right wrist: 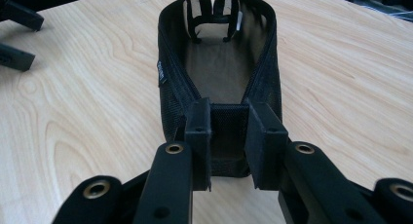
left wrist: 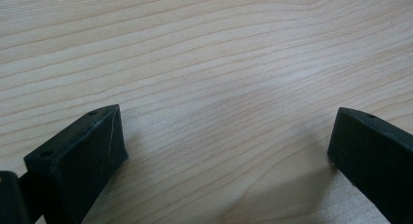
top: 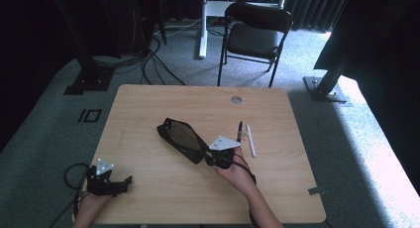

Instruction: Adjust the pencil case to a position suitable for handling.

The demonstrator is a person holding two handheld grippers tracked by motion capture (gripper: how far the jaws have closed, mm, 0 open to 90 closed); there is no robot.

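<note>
While right tongs (right wrist: 229, 136) clench one pouch (right wrist: 219, 73), left tongs (left wrist: 224, 151) released, two pens (top: 246, 136).

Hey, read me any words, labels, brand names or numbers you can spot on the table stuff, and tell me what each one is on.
None can be read.
Black mesh pouch: a small pale label on its outer side wall, too small and blurred to read.
Dark pen and white pen: no print can be made out.
Wooden table: no markings.
</note>
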